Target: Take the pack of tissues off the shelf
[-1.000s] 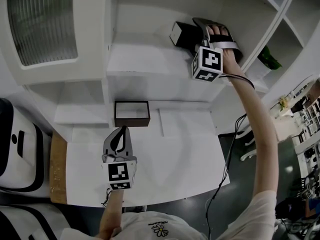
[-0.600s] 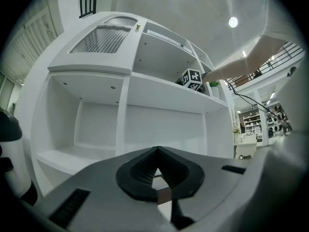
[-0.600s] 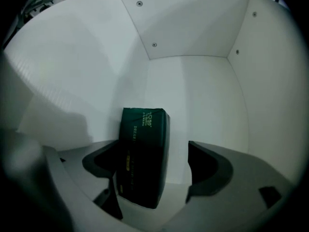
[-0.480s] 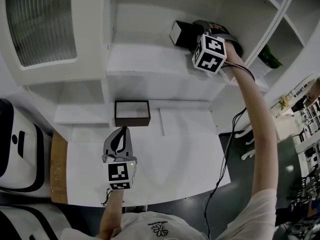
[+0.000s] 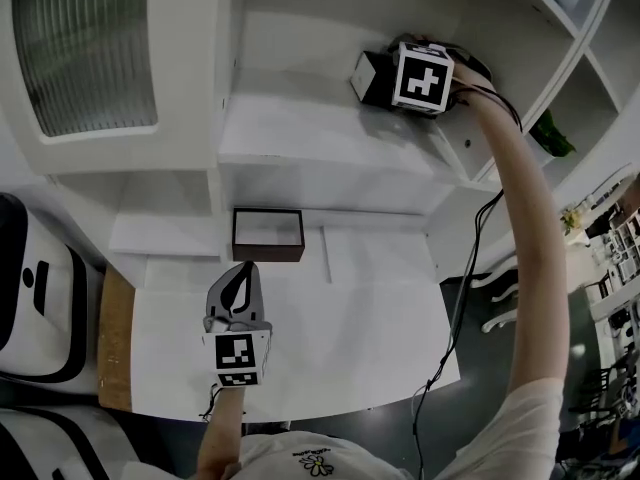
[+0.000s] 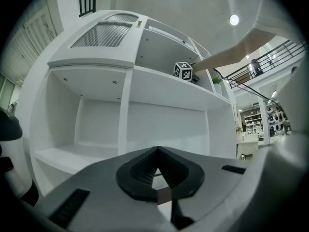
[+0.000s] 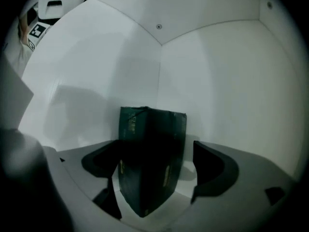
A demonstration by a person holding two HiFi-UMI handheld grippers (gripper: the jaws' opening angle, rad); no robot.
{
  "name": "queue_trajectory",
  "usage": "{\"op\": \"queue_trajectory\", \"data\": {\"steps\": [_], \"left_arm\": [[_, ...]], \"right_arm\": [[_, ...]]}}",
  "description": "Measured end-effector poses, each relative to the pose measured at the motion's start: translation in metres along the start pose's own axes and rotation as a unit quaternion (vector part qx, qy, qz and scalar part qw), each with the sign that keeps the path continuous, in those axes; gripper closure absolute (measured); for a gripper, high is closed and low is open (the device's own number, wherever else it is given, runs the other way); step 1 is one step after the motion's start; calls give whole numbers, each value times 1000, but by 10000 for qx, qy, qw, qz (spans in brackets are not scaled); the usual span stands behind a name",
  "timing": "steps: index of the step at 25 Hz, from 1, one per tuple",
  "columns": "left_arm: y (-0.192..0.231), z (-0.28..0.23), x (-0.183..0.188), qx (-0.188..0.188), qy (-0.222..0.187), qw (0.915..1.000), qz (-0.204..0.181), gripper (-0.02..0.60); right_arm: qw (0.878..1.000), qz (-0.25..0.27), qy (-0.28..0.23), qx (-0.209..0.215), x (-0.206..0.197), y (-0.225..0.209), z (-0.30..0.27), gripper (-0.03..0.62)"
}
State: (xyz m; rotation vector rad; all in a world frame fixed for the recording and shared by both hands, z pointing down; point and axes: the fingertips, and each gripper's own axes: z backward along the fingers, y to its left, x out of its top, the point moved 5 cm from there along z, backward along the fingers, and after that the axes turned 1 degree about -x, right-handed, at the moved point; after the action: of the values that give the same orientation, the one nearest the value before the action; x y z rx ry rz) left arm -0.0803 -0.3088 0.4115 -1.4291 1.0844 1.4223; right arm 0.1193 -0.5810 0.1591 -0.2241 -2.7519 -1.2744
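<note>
The pack of tissues [image 5: 371,77] is a dark green pack that lies at the back right of the upper shelf [image 5: 300,118]. In the right gripper view it stands on end [image 7: 152,153] between my right gripper's [image 7: 154,162] jaws. White shows between the pack and the right-hand jaw, so the gripper is open around it. Its jaws have just been opening a little. The marker cube [image 5: 422,76] hides those jaws in the head view. My left gripper [image 5: 238,286] hangs shut over the white table [image 5: 370,318], with nothing in it.
A dark-framed shallow box [image 5: 268,234] sits at the back of the table under the shelf. A green plant [image 5: 552,134] stands in a side compartment to the right. The shelf's back and side walls [image 7: 217,71] close in right behind the pack.
The right gripper has tipped downward over the pack, and its marker cube now faces the head camera. The left gripper has stayed where it was.
</note>
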Motion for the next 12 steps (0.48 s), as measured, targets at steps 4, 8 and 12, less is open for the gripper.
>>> {"op": "queue_trajectory", "data": {"steps": [4, 8, 12], "left_arm": [[14, -4, -5, 161, 37, 9999, 51, 583], [16, -12, -2, 163, 56, 9998, 118, 583], [3, -15, 3, -33, 25, 10000, 68, 583]], "right_arm": [[9984, -289, -30, 495, -5, -7, -7, 102], [9975, -377, -272, 522, -7, -7, -6, 103], [9935, -677, -397, 819, -11, -4, -9, 147]]}}
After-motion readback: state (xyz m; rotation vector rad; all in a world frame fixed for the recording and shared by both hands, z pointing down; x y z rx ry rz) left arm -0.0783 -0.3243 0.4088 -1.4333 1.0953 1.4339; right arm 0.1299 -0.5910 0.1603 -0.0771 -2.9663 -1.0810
